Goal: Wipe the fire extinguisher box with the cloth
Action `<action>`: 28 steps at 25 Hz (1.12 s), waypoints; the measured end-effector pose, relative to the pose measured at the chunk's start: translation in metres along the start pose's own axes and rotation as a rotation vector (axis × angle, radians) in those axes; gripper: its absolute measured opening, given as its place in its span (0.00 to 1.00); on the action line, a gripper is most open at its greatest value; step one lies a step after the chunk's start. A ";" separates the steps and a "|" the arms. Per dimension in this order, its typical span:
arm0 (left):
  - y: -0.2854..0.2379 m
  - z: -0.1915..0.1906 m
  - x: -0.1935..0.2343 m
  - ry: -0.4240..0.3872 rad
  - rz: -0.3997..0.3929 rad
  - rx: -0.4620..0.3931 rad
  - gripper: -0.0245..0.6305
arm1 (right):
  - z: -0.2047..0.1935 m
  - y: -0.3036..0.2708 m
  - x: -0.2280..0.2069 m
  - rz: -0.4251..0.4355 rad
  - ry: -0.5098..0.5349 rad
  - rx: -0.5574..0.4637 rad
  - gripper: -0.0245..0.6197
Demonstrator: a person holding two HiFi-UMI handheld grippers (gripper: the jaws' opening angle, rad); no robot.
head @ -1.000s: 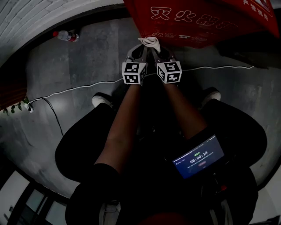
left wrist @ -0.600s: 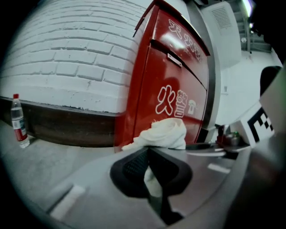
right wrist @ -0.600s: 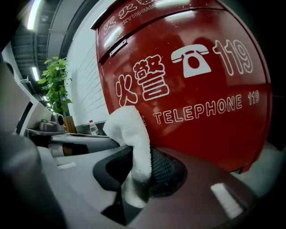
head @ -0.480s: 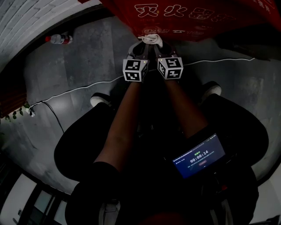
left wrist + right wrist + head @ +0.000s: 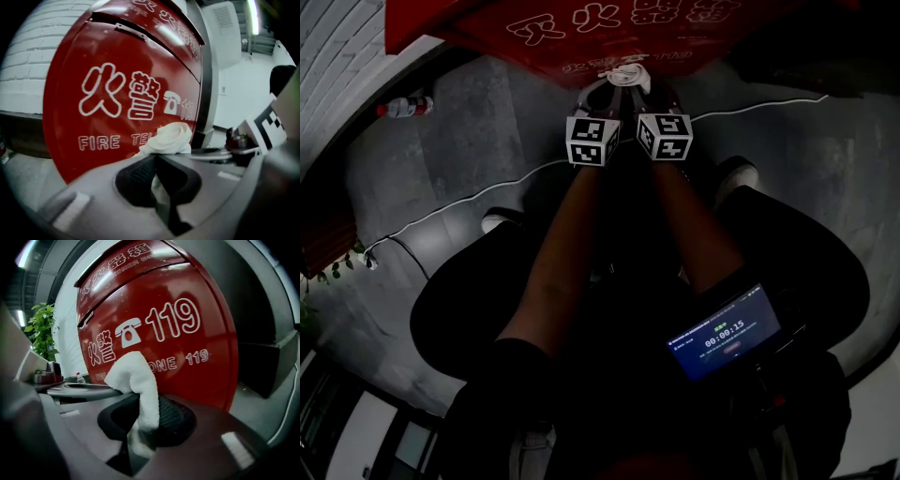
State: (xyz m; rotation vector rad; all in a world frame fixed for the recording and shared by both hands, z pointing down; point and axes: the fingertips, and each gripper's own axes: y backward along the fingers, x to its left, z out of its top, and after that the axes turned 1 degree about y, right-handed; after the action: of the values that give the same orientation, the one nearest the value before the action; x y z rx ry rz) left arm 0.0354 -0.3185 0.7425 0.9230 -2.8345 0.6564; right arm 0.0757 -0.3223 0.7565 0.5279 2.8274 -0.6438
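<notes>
I have the left claw clamped tight on the white cloth. Its dark pads meet on a fold, and the rest bunches up just past the tips. The right claw is closed on the same cloth, with a thick fold running down between its pads. From the head view the two claws sit side by side, nearly touching, held out in front of me over the grey floor. The cloth sits at the lower front of the red fire extinguisher box, level with the white lettering, though I cannot tell whether it is actually touching the panel. A plastic bottle lies on the floor off to my left, and a white cable runs across the floor below my arms.
</notes>
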 end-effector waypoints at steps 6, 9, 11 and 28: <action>-0.034 0.001 -0.045 -0.014 -0.072 0.030 0.04 | 0.003 0.016 -0.050 -0.080 -0.050 -0.002 0.18; -0.048 0.002 -0.063 -0.006 -0.089 0.045 0.04 | 0.003 0.023 -0.071 -0.119 -0.075 0.000 0.18; -0.057 0.003 -0.077 -0.004 -0.107 0.050 0.04 | 0.005 0.030 -0.085 -0.139 -0.081 -0.002 0.18; -0.073 0.047 -0.134 -0.039 -0.127 0.007 0.04 | 0.060 0.086 -0.149 -0.251 -0.136 -0.073 0.18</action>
State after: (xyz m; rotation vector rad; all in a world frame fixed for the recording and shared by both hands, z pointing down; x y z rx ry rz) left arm 0.1892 -0.3188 0.6987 1.1176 -2.7800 0.6410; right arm 0.2515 -0.3216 0.7099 0.1115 2.7968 -0.5916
